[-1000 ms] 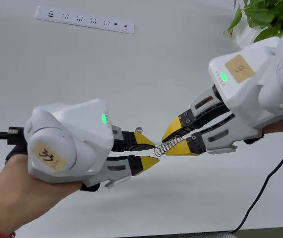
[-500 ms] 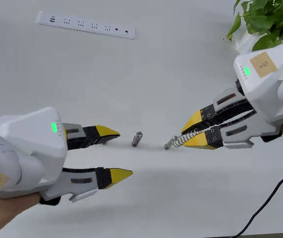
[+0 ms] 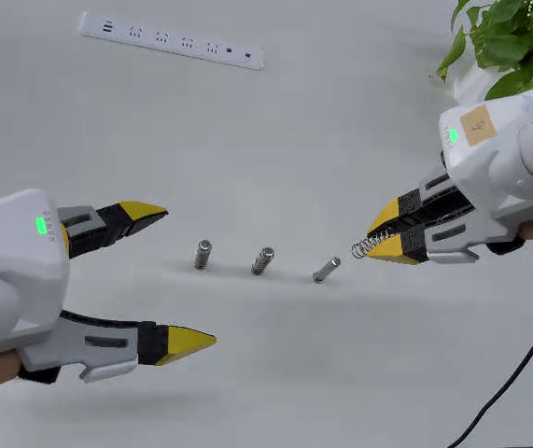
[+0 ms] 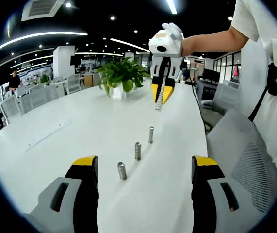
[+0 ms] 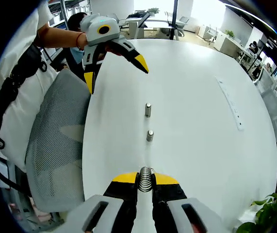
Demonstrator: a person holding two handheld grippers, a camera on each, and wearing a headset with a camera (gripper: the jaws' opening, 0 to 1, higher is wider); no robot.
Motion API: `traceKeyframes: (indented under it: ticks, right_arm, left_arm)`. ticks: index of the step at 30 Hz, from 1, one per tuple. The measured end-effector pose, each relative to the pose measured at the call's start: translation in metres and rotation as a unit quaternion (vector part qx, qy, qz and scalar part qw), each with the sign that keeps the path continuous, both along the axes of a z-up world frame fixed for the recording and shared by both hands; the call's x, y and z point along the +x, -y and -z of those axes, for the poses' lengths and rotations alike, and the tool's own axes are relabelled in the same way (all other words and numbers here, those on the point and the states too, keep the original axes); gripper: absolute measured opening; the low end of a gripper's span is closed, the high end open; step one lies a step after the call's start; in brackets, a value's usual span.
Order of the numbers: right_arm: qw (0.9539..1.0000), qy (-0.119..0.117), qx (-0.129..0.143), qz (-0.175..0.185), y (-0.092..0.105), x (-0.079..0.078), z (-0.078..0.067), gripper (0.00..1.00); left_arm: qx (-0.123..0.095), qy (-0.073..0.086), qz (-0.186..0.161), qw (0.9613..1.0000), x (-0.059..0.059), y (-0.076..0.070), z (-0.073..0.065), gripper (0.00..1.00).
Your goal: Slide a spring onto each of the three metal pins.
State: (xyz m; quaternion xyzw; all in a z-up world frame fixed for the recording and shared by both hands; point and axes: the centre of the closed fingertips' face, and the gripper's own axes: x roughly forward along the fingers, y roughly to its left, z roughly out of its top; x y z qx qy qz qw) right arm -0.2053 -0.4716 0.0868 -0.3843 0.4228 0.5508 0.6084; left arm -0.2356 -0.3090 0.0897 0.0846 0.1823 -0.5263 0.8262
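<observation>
While our right gripper (image 3: 372, 241) is clamped on the spring (image 3: 366, 247), its long axis points down-left at the bare pin (image 3: 326, 270) just beside its free end (toward the near edge of the desk (image 3: 359, 373)). Our left gripper (image 3: 190, 275), jaws wide apart, hangs farther off.

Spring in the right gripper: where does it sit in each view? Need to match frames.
Head view: spring right of centre, at the yellow tips of the right gripper.
Left gripper view: spring upper centre, hanging from that gripper.
Right gripper view: spring bottom centre, between its own jaws.
Shared landmark: the white power strip on the table.
</observation>
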Motion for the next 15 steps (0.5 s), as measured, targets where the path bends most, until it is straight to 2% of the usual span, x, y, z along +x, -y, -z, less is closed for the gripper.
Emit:
traceKeyframes:
  ticks: [6, 7, 15]
  right_arm:
    - [0.9997, 0.000, -0.024, -0.010, 0.002, 0.003, 0.018, 0.07]
    - [0.9997, -0.001, -0.024, -0.010, 0.001, 0.004, 0.020, 0.07]
    - [0.9994, -0.012, -0.030, -0.009, -0.003, 0.008, 0.034, 0.07]
  left_arm:
    - [-0.007, -0.002, 0.003, 1.0000, -0.002, 0.000, 0.004, 0.90]
    - [-0.006, 0.002, 0.006, 1.0000, -0.002, 0.000, 0.005, 0.91]
    - [-0.009, -0.011, 0.007, 0.9999, -0.005, -0.002, 0.011, 0.94]
